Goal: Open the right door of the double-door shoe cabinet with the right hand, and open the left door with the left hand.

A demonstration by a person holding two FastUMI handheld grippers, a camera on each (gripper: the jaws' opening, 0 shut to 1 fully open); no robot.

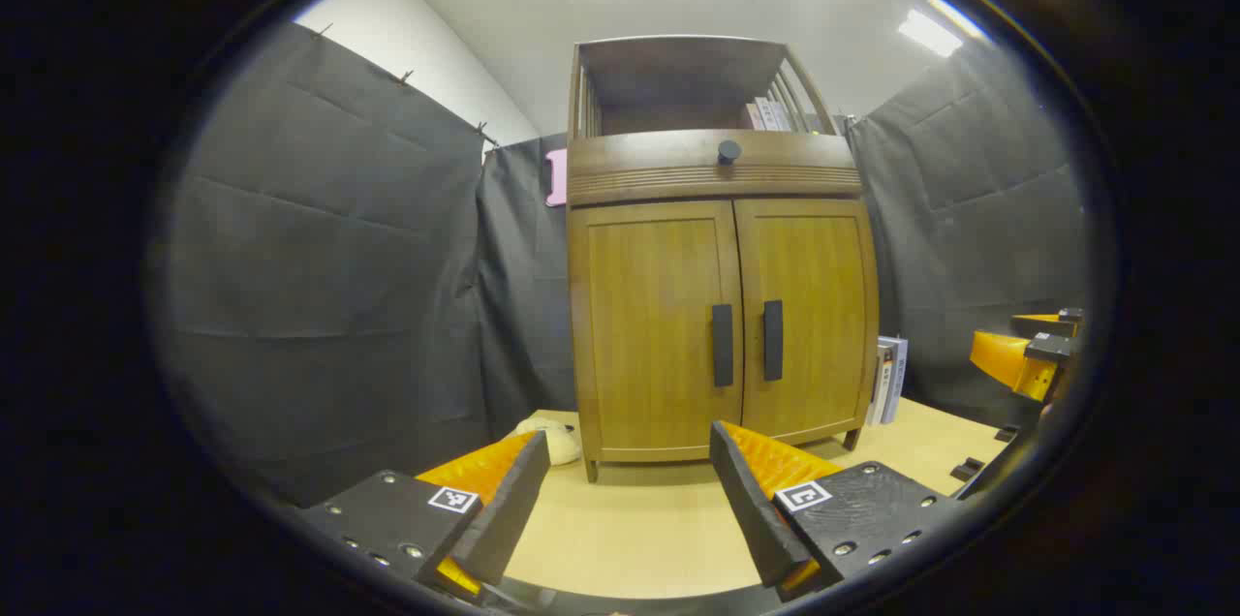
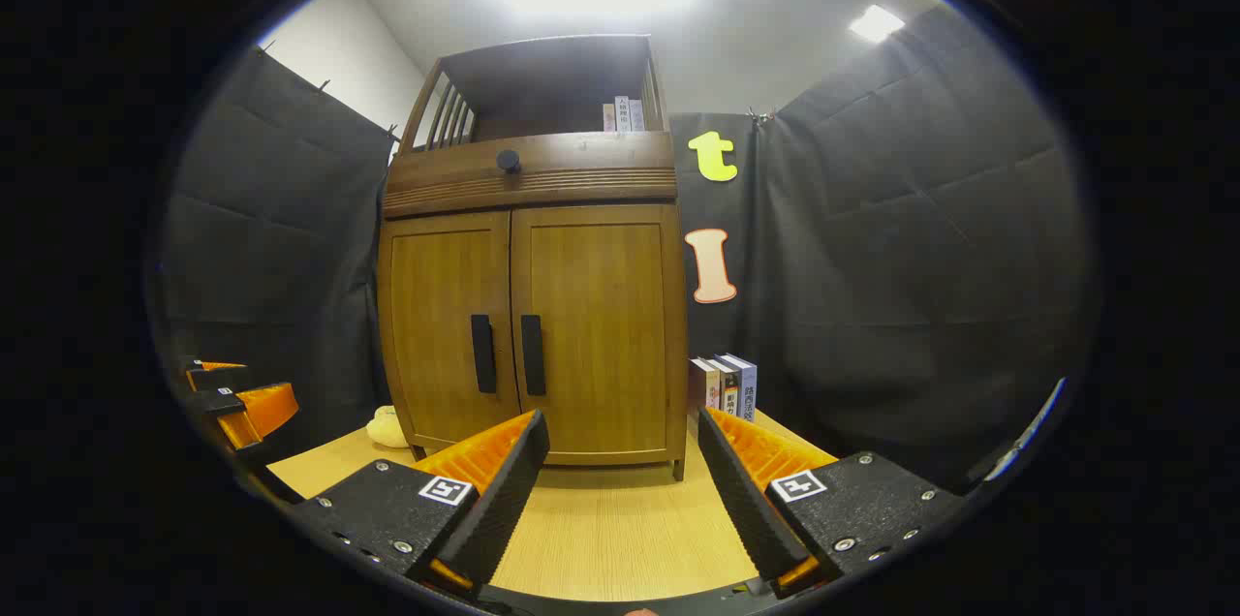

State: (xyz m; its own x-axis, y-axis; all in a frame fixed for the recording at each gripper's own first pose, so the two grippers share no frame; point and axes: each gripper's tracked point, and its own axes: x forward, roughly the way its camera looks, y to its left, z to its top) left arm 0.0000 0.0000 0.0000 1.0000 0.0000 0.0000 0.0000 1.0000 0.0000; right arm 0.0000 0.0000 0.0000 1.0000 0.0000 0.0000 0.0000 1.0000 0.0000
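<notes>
Shoe cabinet (image 1: pixel 722 325) sits on the wood surface (image 1: pixel 630 529), both doors closed, books (image 2: pixel 725 385) just beside it. Left gripper (image 1: pixel 630 500) and right gripper (image 2: pixel 620 490) spread wide, empty, short of the handles (image 1: pixel 746 343). Pale lump (image 1: pixel 557 437) at cabinet's foot, possibly a toy.

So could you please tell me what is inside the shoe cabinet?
Both doors are shut, so the cabinet interior is hidden. Only books in the open top shelf show.
</notes>
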